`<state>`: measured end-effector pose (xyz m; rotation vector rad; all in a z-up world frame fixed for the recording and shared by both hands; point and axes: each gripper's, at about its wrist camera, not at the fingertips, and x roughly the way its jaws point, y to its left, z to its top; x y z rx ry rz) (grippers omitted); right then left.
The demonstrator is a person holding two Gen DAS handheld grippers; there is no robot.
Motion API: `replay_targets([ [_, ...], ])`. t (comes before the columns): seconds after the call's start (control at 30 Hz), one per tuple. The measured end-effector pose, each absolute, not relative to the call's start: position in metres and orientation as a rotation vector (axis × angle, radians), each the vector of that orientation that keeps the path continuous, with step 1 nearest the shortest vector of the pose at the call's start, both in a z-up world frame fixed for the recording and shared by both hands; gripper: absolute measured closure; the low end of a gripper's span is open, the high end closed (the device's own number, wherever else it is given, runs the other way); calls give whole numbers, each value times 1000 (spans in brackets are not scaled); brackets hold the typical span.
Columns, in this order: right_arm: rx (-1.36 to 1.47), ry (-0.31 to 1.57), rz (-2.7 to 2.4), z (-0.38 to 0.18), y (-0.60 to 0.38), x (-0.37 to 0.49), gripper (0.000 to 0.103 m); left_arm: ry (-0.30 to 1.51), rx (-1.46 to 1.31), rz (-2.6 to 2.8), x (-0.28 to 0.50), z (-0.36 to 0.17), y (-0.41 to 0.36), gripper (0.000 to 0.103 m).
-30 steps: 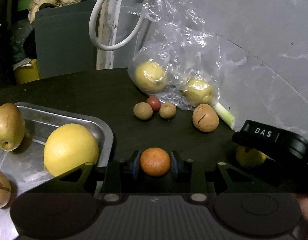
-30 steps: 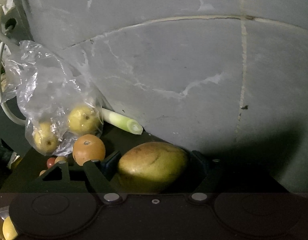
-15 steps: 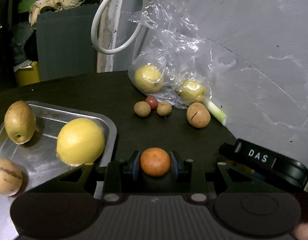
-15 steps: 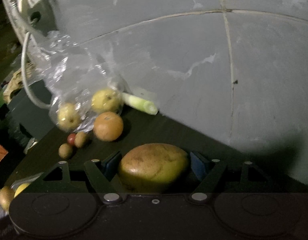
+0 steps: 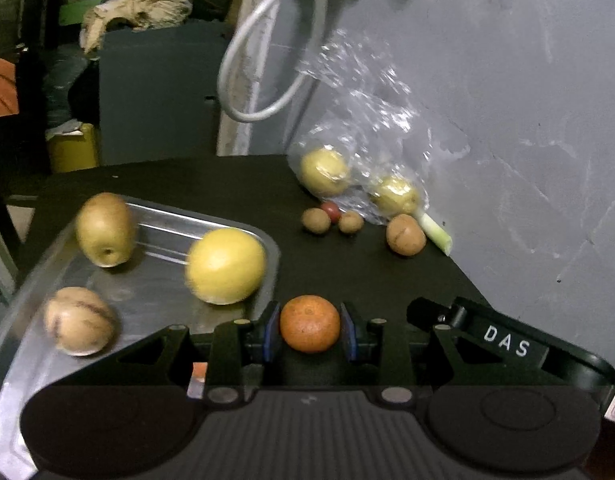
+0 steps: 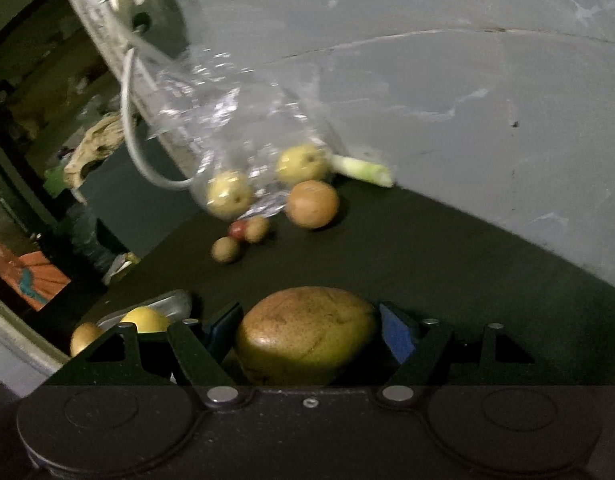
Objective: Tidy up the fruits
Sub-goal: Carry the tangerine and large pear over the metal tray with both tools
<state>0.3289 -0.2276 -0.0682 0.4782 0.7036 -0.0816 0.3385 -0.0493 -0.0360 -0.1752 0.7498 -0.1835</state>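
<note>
left gripper [image 5: 310, 330] level, clamped on small orange [image 5: 310, 323] beside the metal tray [image 5: 155, 284]. right gripper [image 6: 307, 340] clamped on pear [image 6: 306, 336] above the dark table [image 6: 427, 256]. since earlier frames, both have drawn back from the wall; tray now sits closer.

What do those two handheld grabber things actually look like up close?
Both are matt black. The left gripper and right gripper each have skeletal, triangle-cutout fingers with blue pads, silver screws and round discs on a ribbed body. One side bears white letters "DAS".
</note>
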Motion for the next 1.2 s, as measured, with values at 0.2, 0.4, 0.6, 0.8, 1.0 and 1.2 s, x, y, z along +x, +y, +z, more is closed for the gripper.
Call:
replay_targets([
  [0.2,464,705,-25,-59,-198,315,27,728,-204,-116,319,-25,-12,68],
  [0.4,448,722,35,-54,-164,305,27,731,-220,-71,300,-25,25,68],
  [0.6,409,732,101,-52,-128,295,27,744,-236,-24,285,-30,59,68],
  [0.8,363,740,154,-53,-99,287,27,766,-251,10,277,-39,86,68],
  [1.0,346,771,180,-58,-79,285,27,790,-260,31,274,-49,103,68],
  [1.2,332,792,175,-65,-72,286,27,814,-259,53,273,-56,114,68],
])
